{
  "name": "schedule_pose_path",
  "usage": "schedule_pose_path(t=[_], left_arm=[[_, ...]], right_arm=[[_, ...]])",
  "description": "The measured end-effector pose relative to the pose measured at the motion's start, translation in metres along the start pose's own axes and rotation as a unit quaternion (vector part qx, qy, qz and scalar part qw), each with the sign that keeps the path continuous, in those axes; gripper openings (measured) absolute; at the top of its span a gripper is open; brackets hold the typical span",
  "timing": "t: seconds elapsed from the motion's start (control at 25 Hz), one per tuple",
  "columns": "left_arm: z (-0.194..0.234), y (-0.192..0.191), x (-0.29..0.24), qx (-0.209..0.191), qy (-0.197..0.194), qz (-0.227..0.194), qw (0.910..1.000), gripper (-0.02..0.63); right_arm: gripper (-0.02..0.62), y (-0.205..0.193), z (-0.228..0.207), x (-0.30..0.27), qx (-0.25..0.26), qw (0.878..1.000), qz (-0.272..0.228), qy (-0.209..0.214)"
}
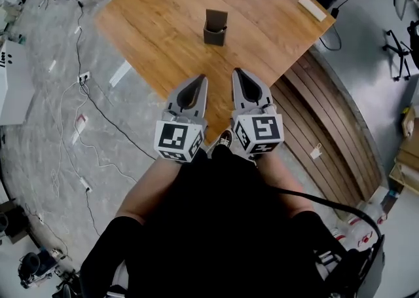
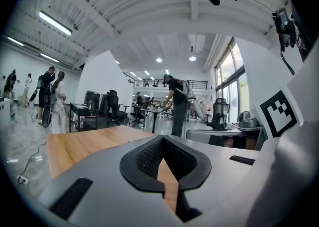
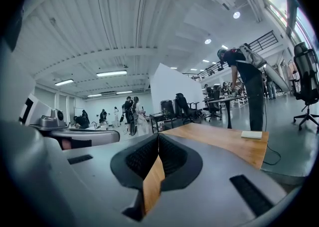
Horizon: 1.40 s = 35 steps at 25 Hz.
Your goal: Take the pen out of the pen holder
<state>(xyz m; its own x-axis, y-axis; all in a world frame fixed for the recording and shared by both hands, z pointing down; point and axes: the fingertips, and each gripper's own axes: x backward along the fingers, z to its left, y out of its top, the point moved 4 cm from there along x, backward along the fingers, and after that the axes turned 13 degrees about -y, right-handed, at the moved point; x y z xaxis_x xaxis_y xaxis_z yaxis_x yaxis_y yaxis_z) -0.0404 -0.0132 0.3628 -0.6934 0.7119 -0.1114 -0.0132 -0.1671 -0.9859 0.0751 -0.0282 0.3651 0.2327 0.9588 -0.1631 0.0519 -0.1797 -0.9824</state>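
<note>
A dark brown pen holder (image 1: 215,28) stands upright near the middle of the wooden table (image 1: 157,21). I cannot make out a pen in it from the head view. My left gripper (image 1: 200,80) and right gripper (image 1: 237,71) are side by side at the table's near edge, well short of the holder. Both are shut with nothing between the jaws. In the left gripper view the left gripper (image 2: 162,138) shows its tips meeting over the tabletop. The right gripper (image 3: 158,136) looks the same in its own view. Neither gripper view shows the holder.
A white block (image 1: 311,8) lies at the table's far right corner, also visible as the white block (image 3: 251,134). Cables (image 1: 85,103) trail over the floor at left. Curved wooden slats (image 1: 327,120) sit to the right. A person (image 2: 177,104) stands beyond the table among office chairs.
</note>
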Motion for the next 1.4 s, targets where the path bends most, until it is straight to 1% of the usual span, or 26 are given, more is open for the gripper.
schedule_pose_path(t=[0.24,0.56,0.8,0.96,1.08,1.24,1.32,1.4], left_arm=[[0.03,-0.004,-0.033,0.007,0.007,0.009,0.9999,0.0],[0.068,-0.015,-0.064,0.015,-0.003,0.031,0.9994,0.0],[0.102,-0.04,-0.1,0.03,-0.01,0.052,0.9981,0.0],[0.121,-0.059,-0.128,0.038,-0.016,0.065,0.997,0.0],[0.133,-0.073,-0.145,0.044,-0.024,0.076,0.9958,0.0],[0.15,-0.091,-0.165,0.051,-0.029,0.092,0.994,0.0],[0.16,-0.1,-0.174,0.052,-0.031,0.1,0.9931,0.0],[0.172,-0.11,-0.181,0.054,-0.03,0.107,0.9923,0.0]], right_arm=[[0.015,-0.004,-0.015,-0.04,-0.005,1.0,0.007,0.001],[0.015,-0.008,-0.016,-0.082,-0.002,1.0,0.026,-0.008],[0.015,-0.041,-0.026,-0.128,-0.01,0.997,0.072,-0.005],[0.017,-0.064,-0.037,-0.161,-0.016,0.994,0.104,-0.013],[0.017,-0.081,-0.043,-0.183,-0.029,0.991,0.126,-0.022],[0.017,-0.101,-0.05,-0.212,-0.047,0.987,0.15,-0.018],[0.028,-0.111,-0.053,-0.226,-0.053,0.986,0.159,-0.018],[0.062,-0.12,-0.054,-0.24,-0.056,0.984,0.168,-0.02]])
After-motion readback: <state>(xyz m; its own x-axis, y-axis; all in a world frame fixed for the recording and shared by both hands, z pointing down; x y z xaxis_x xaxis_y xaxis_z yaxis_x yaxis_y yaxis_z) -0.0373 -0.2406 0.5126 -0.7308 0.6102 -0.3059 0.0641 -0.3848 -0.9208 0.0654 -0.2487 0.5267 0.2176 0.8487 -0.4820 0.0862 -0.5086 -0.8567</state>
